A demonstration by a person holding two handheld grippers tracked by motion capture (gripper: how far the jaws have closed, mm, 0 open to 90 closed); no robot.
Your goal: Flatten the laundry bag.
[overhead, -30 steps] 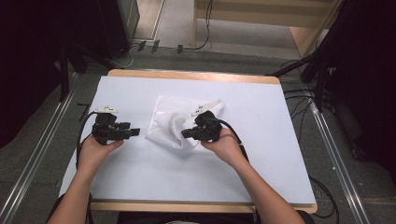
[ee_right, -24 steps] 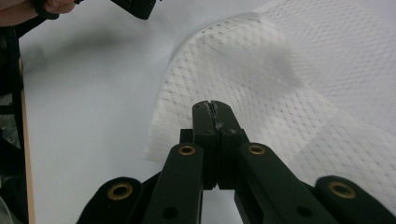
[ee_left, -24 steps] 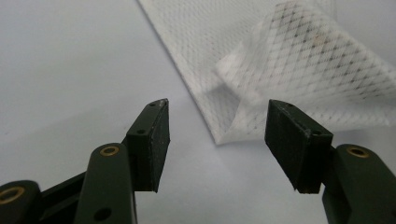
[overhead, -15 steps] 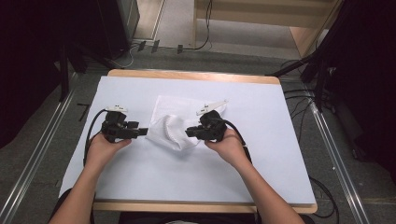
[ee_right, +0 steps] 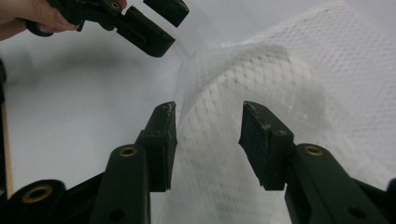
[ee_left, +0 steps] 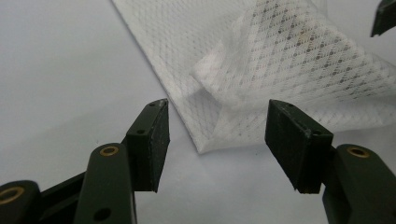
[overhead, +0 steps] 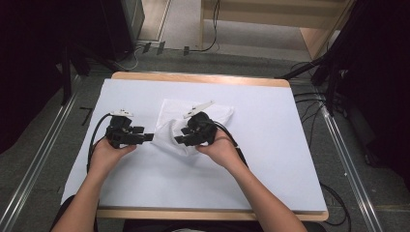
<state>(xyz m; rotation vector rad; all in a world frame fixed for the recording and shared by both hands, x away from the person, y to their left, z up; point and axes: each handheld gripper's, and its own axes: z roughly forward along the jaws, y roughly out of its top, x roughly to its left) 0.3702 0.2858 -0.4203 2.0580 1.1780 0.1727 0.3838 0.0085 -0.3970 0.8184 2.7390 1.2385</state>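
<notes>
Folding the white mesh cloth at mid-bench

Your right gripper (ee_right: 208, 140) has just been opening its fingers, half-spread around the raised fold of white mesh cloth (overhead: 193, 121) without pinching it, likely letting go. Your left gripper (ee_left: 217, 140) waits wide open at the cloth's near corner, holding nothing.

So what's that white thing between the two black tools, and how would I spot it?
Find the white-covered table. Near its middle, between the person's two hands, lies a crumpled mesh cloth. It is white like the cover, but its diamond-net weave and raised folds set it apart.
</notes>
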